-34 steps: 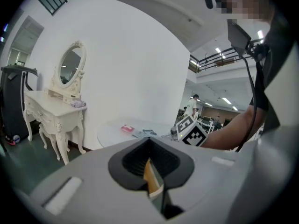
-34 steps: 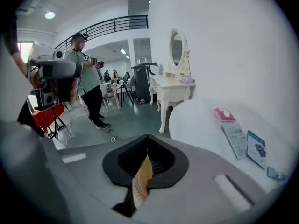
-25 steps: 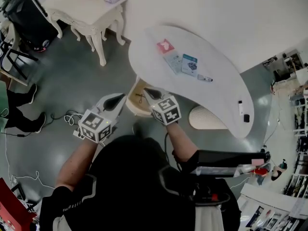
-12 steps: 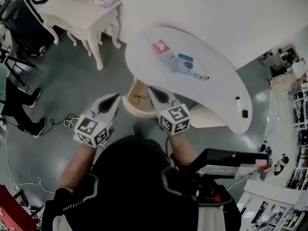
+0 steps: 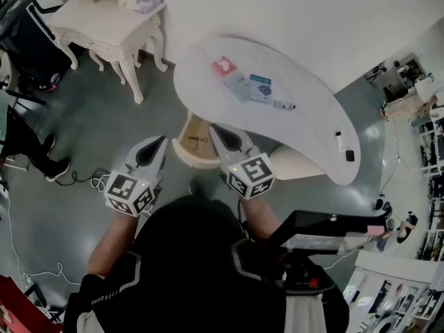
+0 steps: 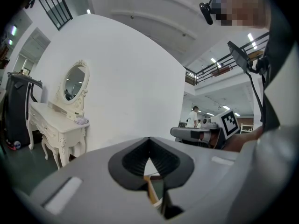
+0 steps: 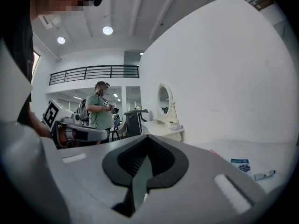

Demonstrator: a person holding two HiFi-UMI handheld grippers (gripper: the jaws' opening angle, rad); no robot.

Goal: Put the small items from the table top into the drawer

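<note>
The white curved table top carries a red packet, a pale card, a blue box, a pen-like stick, and further right a white piece and a black piece. Under its near edge a wood-lined drawer stands pulled out, with a small dark item inside. My right gripper hangs over the drawer's right side, shut and empty. The left gripper is left of the drawer, shut and empty. The right gripper view shows its shut tips, the blue box and the stick.
An ornate white dressing table stands at the far left, with a dark chair beside it. Cables lie on the grey floor. A ribbed white base sits under the table. A person stands in the distance.
The head view has swung, so the table sits higher and further left. Both grippers have dropped slightly toward me. They stay shut and empty.
</note>
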